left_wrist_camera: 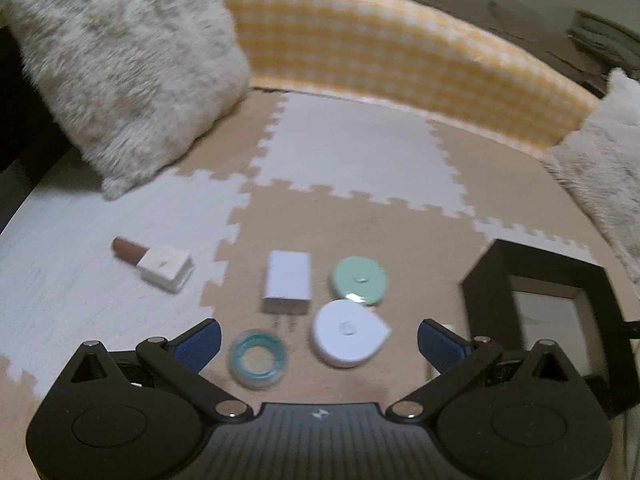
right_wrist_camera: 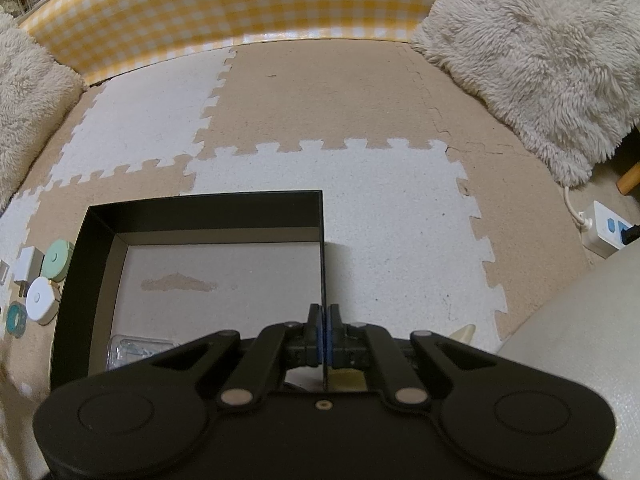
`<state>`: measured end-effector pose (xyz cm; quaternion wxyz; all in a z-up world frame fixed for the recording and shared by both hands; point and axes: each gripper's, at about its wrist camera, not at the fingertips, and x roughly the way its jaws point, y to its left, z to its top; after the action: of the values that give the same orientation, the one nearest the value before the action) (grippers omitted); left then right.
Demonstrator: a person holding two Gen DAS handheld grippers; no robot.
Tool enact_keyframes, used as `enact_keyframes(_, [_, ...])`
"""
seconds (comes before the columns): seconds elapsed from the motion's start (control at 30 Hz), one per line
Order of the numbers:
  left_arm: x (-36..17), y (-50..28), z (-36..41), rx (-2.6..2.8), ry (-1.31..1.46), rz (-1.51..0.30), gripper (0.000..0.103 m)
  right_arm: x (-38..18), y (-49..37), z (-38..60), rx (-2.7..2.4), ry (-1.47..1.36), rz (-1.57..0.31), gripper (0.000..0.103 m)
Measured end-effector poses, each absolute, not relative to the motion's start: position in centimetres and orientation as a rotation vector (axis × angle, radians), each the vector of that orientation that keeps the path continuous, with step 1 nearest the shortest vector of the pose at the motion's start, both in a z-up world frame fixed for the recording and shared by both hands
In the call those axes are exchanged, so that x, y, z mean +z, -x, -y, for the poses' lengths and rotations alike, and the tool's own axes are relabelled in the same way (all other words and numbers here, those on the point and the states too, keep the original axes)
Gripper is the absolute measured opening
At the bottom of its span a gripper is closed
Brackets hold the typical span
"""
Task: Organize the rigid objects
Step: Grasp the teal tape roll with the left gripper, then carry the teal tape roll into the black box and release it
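My left gripper point(left_wrist_camera: 319, 338) is open and empty, held above a group of small objects on the foam mat: a teal tape roll point(left_wrist_camera: 257, 364), a white round case point(left_wrist_camera: 348, 333), a mint round case point(left_wrist_camera: 359, 282), a white charger point(left_wrist_camera: 287, 282) and a lipstick with a white cap point(left_wrist_camera: 154, 266) further left. My right gripper point(right_wrist_camera: 324, 334) is shut on the right wall of a black box point(right_wrist_camera: 322, 240). A clear plastic item point(right_wrist_camera: 134, 350) lies inside the box. The black box point(left_wrist_camera: 536, 308) also shows at the right in the left wrist view.
Fluffy cream cushions point(left_wrist_camera: 120, 68) point(right_wrist_camera: 536, 52) lie at the mat's sides. A yellow checkered wall point(right_wrist_camera: 224, 4) bounds the far edge. A white power strip point(right_wrist_camera: 608, 234) with its cord lies at the far right. The small objects point(right_wrist_camera: 38, 300) sit left of the box.
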<state>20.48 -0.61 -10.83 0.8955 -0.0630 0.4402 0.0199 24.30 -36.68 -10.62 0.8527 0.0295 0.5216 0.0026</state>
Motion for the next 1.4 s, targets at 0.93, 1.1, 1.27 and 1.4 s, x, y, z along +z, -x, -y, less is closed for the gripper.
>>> enact_keyframes(0.93, [-15.5,-21.0,-1.6,0.161,0.147,-0.973,0.045,-10.8,-22.9,37.7,0.018,-0.11,-1.156,0.005])
enact_keyframes(1.1, [-15.3,-20.8,-1.7,0.166,0.167,-0.966,0.045,-10.5,-21.8,37.8,0.025,-0.11,-1.168,0.005])
enact_keyframes(1.27, [-14.0,-20.5,-1.5,0.145,0.188,-0.928,0.044,-10.5,-21.1,37.8,0.027,-0.098,-1.177,0.011])
enact_keyframes(1.4, [-12.0,-20.5,-0.3,0.077,0.203,-0.875,0.044,-10.7,-20.9,38.3,0.04,-0.119,-1.185,0.011])
